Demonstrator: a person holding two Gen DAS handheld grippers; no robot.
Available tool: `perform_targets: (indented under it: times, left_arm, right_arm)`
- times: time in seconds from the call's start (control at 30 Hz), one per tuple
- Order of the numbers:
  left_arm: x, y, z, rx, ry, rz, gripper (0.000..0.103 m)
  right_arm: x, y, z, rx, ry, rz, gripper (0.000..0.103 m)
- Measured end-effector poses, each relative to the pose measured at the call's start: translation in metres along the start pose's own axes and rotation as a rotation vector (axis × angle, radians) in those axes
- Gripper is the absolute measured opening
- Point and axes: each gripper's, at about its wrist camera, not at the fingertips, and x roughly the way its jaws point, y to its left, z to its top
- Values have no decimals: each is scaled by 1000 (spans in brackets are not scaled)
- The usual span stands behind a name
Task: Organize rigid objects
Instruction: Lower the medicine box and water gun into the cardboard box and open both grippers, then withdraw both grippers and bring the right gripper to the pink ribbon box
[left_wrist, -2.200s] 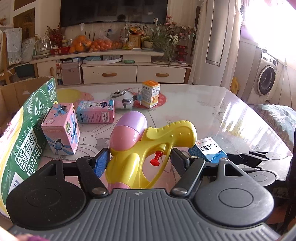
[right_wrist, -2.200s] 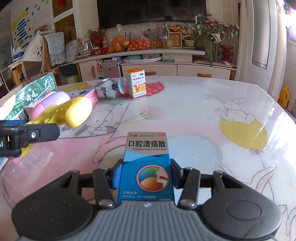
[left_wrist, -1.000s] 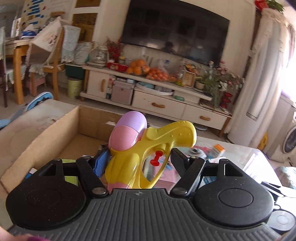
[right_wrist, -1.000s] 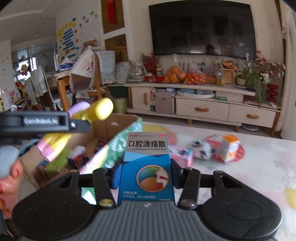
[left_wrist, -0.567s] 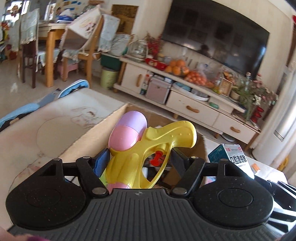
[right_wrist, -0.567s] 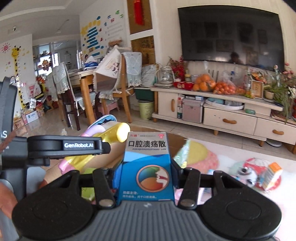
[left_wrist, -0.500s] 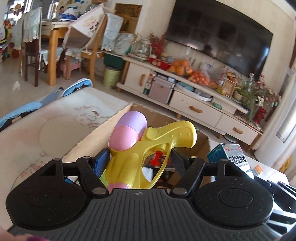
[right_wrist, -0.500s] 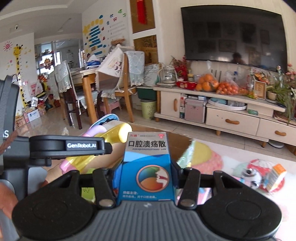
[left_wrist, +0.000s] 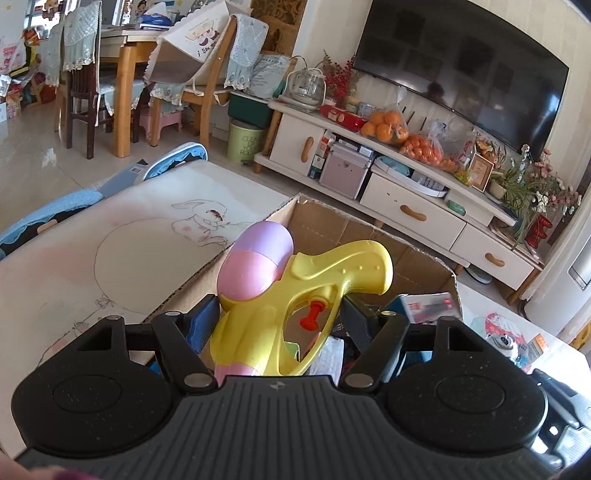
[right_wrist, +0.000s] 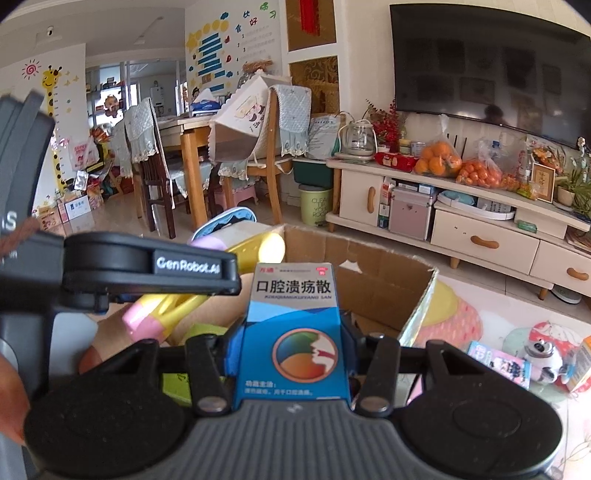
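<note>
In our left tongs we hold a water gun, yellow with a pink and purple tank, the two fingers clamped on its body from either side. It sits above the open cardboard box, tank end pointing up and away, red trigger showing between the fingers. Inside the box we can make out a few packages below the gun, though they are mostly hidden.

Our right tongs are clamped on a blue medicine box, which stands upright between the fingers with its printed face toward the camera. From the right wrist view the left tongs appear at the left, carrying the gun over the near part of the cardboard box, and the medicine box is held just beside them, in front of the box's far wall.

The cardboard box rests on the table, which has a rabbit drawing on its cover. Further right on the table lie a pink carton, a small panda toy and an orange carton, well apart from both tongs.
</note>
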Motion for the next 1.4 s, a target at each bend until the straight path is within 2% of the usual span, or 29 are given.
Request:
perform_targets:
  times: [0.27,0.37,0.43,0.6,0.8,1.03,1.4]
  left_arm:
    - [1,-3,-4,24,21,29,90]
    - [1,0,-4,19,32,43,88]
    - [0,0,-3,17,28,51,95]
    - [-7,1,-1,10,-6,56,101]
    - [-12,-2,-2,21,-21,48,102]
    - [-12,-5,-4,34,-20,26,102]
    - [-9,-6,-6,78,-5,8,103]
  right_arm:
    - [6,10,-9,-55,12,-1,51]
    - [-1,10,-11,-55,-8,4,58]
    - [-7,8,-11,-56,-27,1,63]
    - [-29,3,-16,-60,-86,-28,71]
    - [-49,-12,-29,-36,-121,-89,78]
    - [-56,-34,-49,-1,-85,-148,80]
    - [-30,-62,-78,71,-28,-231,80]
